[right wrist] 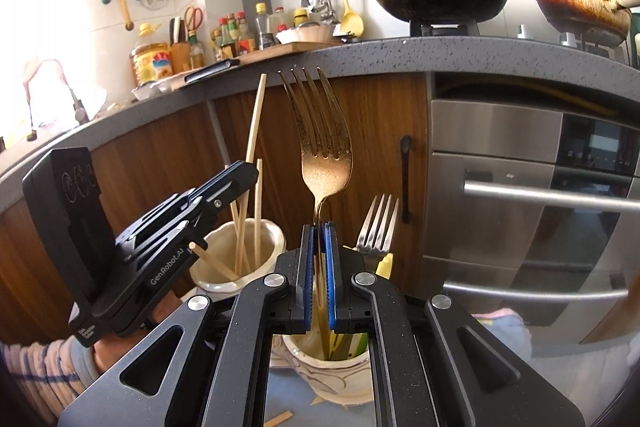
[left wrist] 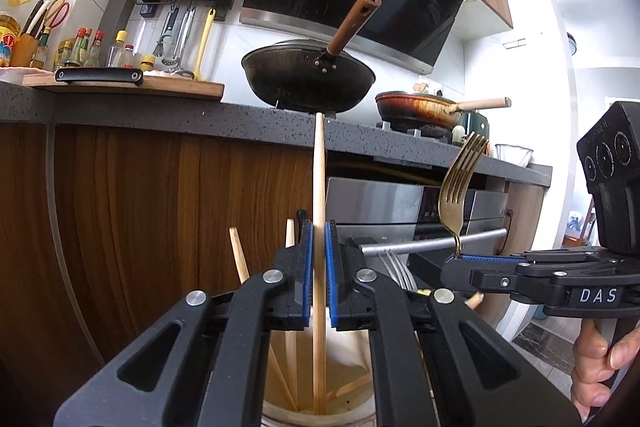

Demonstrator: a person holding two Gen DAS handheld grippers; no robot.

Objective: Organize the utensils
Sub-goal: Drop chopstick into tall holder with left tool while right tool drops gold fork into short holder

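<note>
My left gripper is shut on a wooden chopstick that stands upright with its lower end inside a cream ceramic cup holding a few other chopsticks. My right gripper is shut on the handle of a gold fork, tines up, its handle reaching into a second cream cup. A silver fork stands in that second cup. The left gripper also shows in the right wrist view over the chopstick cup. The right gripper also shows in the left wrist view with the gold fork.
A loose chopstick piece lies on the blue surface by the second cup. Behind are wooden cabinets, an oven with a bar handle, and a dark counter bearing a wok, a pan and bottles.
</note>
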